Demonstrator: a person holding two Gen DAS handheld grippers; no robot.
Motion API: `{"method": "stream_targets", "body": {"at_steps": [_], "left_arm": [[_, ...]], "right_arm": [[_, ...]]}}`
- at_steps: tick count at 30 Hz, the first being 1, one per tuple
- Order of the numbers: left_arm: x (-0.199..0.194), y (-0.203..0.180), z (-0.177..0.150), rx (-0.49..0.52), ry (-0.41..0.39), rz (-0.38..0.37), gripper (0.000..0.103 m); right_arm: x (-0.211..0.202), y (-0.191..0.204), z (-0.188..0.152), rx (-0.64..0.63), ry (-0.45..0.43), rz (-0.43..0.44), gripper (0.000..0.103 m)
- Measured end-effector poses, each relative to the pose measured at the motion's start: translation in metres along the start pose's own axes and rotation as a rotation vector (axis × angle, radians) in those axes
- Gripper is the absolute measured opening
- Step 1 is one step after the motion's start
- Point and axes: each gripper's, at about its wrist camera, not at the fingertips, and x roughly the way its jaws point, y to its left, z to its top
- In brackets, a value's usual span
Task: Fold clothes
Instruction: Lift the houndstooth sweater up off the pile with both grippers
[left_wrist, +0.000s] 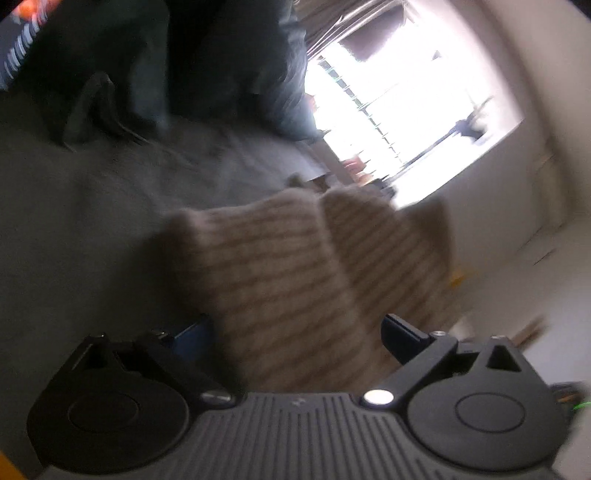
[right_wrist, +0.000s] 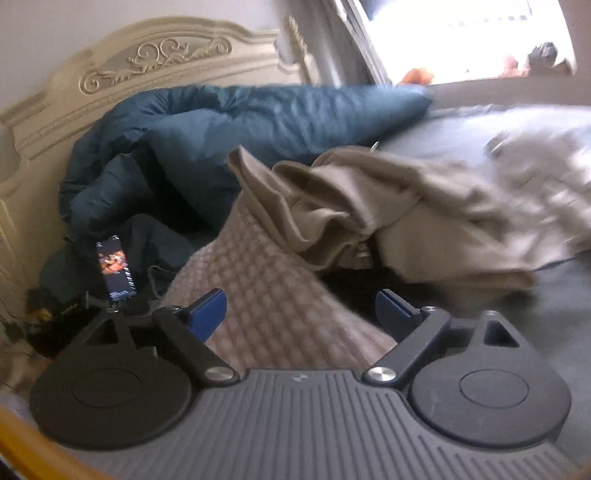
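Left gripper (left_wrist: 295, 332): jaws spread wide, striped beige knit garment (left_wrist: 295, 266) lying between the fingers; whether either pad touches the cloth cannot be told, the frame is motion-blurred. The knit rises away from the jaws in two lobes.

Right gripper (right_wrist: 299, 314): jaws likewise apart, blue pads visible, a pinkish checked knit (right_wrist: 266, 295) passing between them, not pinched. Cannot tell whether it is the same garment as in the left view.

Beyond the right jaws: heap of tan clothes (right_wrist: 388, 206) on the grey bedsheet (right_wrist: 554, 288), touching the checked knit's far end. Pale cloth (right_wrist: 535, 158) further right, blurred. Dark blue duvet (right_wrist: 240, 122) bunched against a carved cream headboard (right_wrist: 147, 62). Lit phone (right_wrist: 116, 266) propped at left, near the duvet.

Room: bright window (left_wrist: 399, 103), overexposed, curtain beside it; white wall (left_wrist: 535, 74).
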Motion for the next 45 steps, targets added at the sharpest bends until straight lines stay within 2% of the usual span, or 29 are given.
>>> {"method": "stream_targets", "body": {"at_steps": [2, 4, 5, 6, 7, 8, 10, 12, 16, 18, 22, 27, 32, 35, 40, 41, 43, 45], "left_arm": [[0.010, 0.013, 0.019, -0.086, -0.060, -0.108, 0.098], [0.026, 0.014, 0.026, -0.103, -0.097, -0.165, 0.098], [0.037, 0.014, 0.027, -0.096, -0.097, -0.178, 0.096], [0.047, 0.015, 0.026, -0.070, -0.079, -0.179, 0.071], [0.052, 0.010, 0.025, -0.026, -0.065, -0.194, 0.046], [0.054, 0.001, 0.025, 0.023, -0.057, -0.220, 0.014], [0.057, -0.016, 0.025, 0.122, -0.039, -0.271, 0.016], [0.053, -0.045, 0.017, 0.207, -0.021, -0.360, 0.016], [0.060, -0.078, 0.002, 0.156, 0.013, -0.578, 0.013], [0.068, -0.096, -0.010, 0.170, 0.013, -0.649, 0.013], [0.062, -0.142, -0.026, 0.234, 0.013, -0.733, 0.014], [0.043, -0.207, -0.035, 0.304, -0.001, -0.805, 0.017], [0.013, -0.279, -0.034, 0.415, -0.028, -0.820, 0.019], [0.006, -0.329, -0.026, 0.465, -0.039, -0.820, 0.019], [0.007, -0.404, 0.012, 0.504, -0.052, -0.786, 0.020], [0.002, -0.421, 0.015, 0.515, -0.057, -0.787, 0.020], [-0.035, -0.450, 0.009, 0.550, -0.075, -0.801, 0.020], [-0.046, -0.481, 0.007, 0.578, -0.087, -0.837, 0.023]], "right_arm": [[0.017, 0.001, 0.001, 0.026, 0.026, 0.056, 0.085], [0.031, 0.007, -0.002, 0.043, 0.056, 0.093, 0.071], [0.036, 0.012, -0.005, 0.042, 0.065, 0.088, 0.050], [0.039, 0.018, -0.008, 0.038, 0.073, 0.077, 0.032], [0.042, 0.024, -0.012, 0.034, 0.081, 0.066, 0.025], [0.042, 0.030, -0.016, 0.025, 0.079, 0.067, 0.020], [0.036, 0.043, -0.024, -0.006, 0.056, 0.090, 0.015], [0.023, 0.060, -0.032, -0.051, 0.018, 0.123, 0.013], [-0.009, 0.081, -0.029, -0.075, -0.060, 0.182, 0.012], [-0.030, 0.085, -0.024, -0.083, -0.101, 0.205, 0.012], [-0.077, 0.092, -0.015, -0.104, -0.169, 0.254, 0.012], [-0.133, 0.105, -0.006, -0.127, -0.262, 0.287, 0.012], [-0.192, 0.123, 0.014, -0.162, -0.343, 0.312, 0.012], [-0.223, 0.133, 0.037, -0.178, -0.395, 0.305, 0.012], [-0.272, 0.142, 0.086, -0.166, -0.489, 0.255, 0.012], [-0.283, 0.143, 0.094, -0.161, -0.515, 0.249, 0.012], [-0.307, 0.145, 0.110, -0.152, -0.572, 0.239, 0.012], [-0.334, 0.149, 0.124, -0.153, -0.614, 0.233, 0.012]]}}
